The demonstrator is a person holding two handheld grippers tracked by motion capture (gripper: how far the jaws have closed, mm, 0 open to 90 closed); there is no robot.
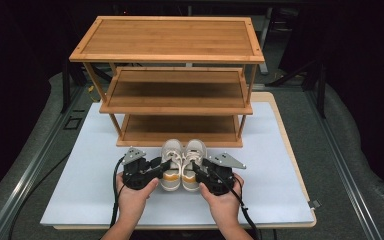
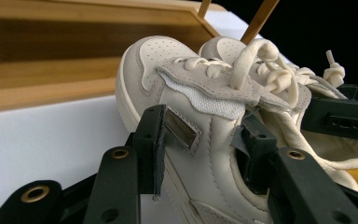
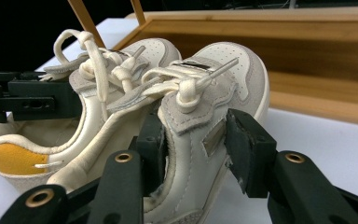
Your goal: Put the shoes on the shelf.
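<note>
From my feed I see a three-tier wooden shelf rack (image 1: 167, 75) standing at the far end of the table (image 1: 80, 190), whose pale top has a light wooden edge. Grey carpeted floor (image 1: 350, 150) surrounds it, with a metal rail (image 1: 35, 160) running along each side. Beyond, the room falls into darkness; light lands mainly on the rack's top board.

Two shoes (image 1: 183, 162) side by side before shelf rack (image 1: 172, 80), on table (image 1: 80, 195).

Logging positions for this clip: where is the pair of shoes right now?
In the high view the pair of shoes sits near the white mat's front, just before the wooden rack's bottom shelf, between left gripper and right gripper.
</note>
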